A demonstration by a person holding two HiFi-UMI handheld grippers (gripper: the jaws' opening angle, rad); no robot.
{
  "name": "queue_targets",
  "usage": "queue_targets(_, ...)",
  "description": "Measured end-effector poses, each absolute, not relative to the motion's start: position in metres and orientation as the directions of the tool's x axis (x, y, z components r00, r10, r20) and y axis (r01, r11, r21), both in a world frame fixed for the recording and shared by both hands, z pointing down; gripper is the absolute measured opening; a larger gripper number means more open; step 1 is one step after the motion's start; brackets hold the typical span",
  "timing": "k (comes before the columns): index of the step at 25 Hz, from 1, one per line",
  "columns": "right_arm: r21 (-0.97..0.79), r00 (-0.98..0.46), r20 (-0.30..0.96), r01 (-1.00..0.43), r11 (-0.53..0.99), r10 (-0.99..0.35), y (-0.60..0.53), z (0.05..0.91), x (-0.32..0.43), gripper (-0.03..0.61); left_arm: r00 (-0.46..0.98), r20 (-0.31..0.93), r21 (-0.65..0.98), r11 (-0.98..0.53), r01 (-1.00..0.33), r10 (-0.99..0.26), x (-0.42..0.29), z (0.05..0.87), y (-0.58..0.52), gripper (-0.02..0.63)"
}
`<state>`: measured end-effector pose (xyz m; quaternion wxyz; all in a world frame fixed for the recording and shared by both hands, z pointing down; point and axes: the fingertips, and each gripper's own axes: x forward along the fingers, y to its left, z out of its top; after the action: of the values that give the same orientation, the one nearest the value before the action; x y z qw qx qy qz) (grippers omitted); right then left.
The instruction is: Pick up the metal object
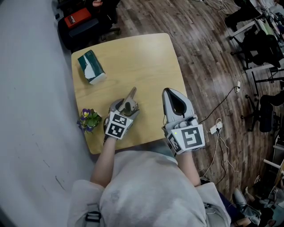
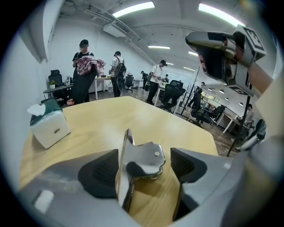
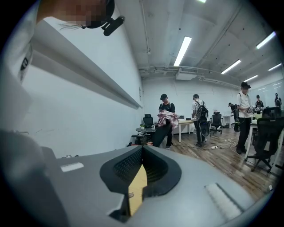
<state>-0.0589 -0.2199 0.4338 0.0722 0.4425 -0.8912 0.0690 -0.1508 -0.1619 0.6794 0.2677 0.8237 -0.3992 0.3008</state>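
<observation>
An open office sat under strip lights (image 2: 133, 8), with a dark plank floor (image 1: 208, 66), white wall (image 3: 88, 111), desks (image 3: 185, 121) and swivel chairs (image 2: 171, 95).

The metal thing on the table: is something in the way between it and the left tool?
No, nothing visible. The metal object lies on the table right between the left tool's open jaws, not yet squeezed. The tissue box and the flowers stand off to the side.
</observation>
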Motion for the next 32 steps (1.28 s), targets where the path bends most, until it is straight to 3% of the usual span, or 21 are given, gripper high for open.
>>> queue_targets(18, -0.055, -0.576, 0.218, -0.813, 0.579, -0.788, -0.224, 0.443, -0.063, 0.002, 0.443, 0.744, 0.159, -0.511, -0.845, -0.500, -0.157, 0.708, -0.162, 0.364)
queue_targets(22, -0.053, -0.580, 0.217, -0.810, 0.584, -0.785, -0.225, 0.443, -0.066, 0.002, 0.436, 0.742, 0.161, -0.496, -0.853, -0.510, -0.161, 0.707, -0.162, 0.296)
queue_targets(25, -0.053, -0.583, 0.216, -0.808, 0.587, -0.783, -0.227, 0.443, -0.069, 0.002, 0.443, 0.734, 0.154, -0.508, -0.847, -0.515, -0.163, 0.704, -0.164, 0.287)
queue_targets(29, -0.054, -0.588, 0.217, -0.804, 0.592, -0.779, -0.229, 0.444, -0.072, 0.002, 0.434, 0.700, 0.129, -0.498, -0.858, -0.567, -0.168, 0.689, -0.173, 0.160)
queue_targets(32, -0.056, -0.595, 0.215, -0.799, 0.599, -0.774, -0.231, 0.443, -0.077, 0.002, 0.433, 0.689, 0.117, -0.501, -0.857, -0.581, -0.170, 0.683, -0.178, 0.132)
